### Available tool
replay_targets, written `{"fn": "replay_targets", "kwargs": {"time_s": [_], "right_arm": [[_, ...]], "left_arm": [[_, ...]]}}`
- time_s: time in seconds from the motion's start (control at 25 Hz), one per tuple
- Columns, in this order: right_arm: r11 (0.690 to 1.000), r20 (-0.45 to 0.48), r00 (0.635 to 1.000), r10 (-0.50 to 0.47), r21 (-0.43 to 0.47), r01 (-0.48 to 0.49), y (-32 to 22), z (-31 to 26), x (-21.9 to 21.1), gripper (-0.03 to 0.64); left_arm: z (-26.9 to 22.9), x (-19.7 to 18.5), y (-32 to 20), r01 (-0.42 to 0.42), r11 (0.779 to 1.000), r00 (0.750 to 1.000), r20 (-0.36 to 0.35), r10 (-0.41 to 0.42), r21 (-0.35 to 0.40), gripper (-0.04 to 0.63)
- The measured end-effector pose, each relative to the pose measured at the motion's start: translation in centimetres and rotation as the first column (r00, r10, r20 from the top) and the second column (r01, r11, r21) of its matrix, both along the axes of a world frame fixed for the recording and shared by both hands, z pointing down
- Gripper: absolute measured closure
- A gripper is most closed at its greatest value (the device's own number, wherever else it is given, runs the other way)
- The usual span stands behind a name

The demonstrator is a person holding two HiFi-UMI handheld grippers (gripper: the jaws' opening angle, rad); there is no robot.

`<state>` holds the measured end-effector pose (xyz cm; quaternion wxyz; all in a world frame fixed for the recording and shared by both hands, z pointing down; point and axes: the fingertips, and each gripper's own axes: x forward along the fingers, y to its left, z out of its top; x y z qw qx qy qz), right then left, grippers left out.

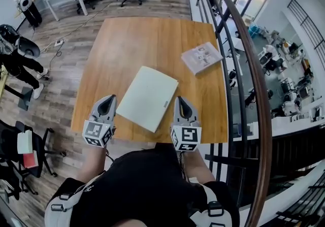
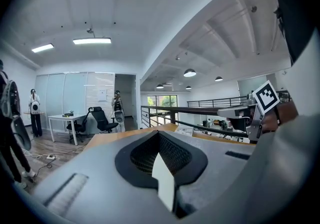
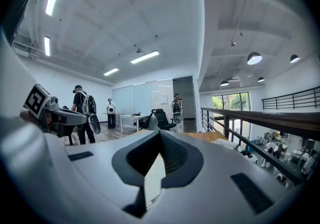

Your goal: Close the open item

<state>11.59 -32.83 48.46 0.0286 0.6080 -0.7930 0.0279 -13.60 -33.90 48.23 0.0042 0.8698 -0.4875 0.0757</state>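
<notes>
the laptop (image 1: pixel 148 98) lies on the wooden bench (image 1: pixel 152 38), in the near half, a little turned so that one corner points to the person. its pale lid is down flat on the base, so it looks closed. a small dark mark sits near its right edge.

the left hand-held gripper (image 1: pixel 107 101) is at the near edge of the bench, just beside the left side of the laptop. i cannot tell if it touches the laptop. in the left gripper view its jaws (image 2: pixel 159 137) stand together at the tip and grip nothing. a narrow pale wedge shows in the dark gap behind the tip, and i cannot tell what it is.

the right hand-held gripper (image 1: pixel 182 101) is just beside the right side of the laptop, also at the near edge. in the right gripper view its jaws (image 3: pixel 161 137) are together too, with nothing gripped, and the same kind of pale wedge shows there.

both point away from the person, about side by side, with the laptop between them.

a thin booklet (image 1: pixel 201 57) lies near the far right corner of the bench, well apart from the laptop. a dark railing (image 1: pixel 252 68) runs along the right side of the bench. a person in dark clothes (image 1: pixel 16 59) stands on the wooden floor at the left.
</notes>
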Motion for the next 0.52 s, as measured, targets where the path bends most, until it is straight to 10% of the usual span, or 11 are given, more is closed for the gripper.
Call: {"fn": "replay_targets", "kwargs": {"time_s": [0.52], "right_arm": [[0.999,-0.002,1.0,-0.031,-0.033,0.031,0.4,0.9,-2.0,0.612]], "left_arm": [[1.7,-1.4,0.6,0.007,0.998,0.999,-0.036,-0.01,-0.06,0.594]]}}
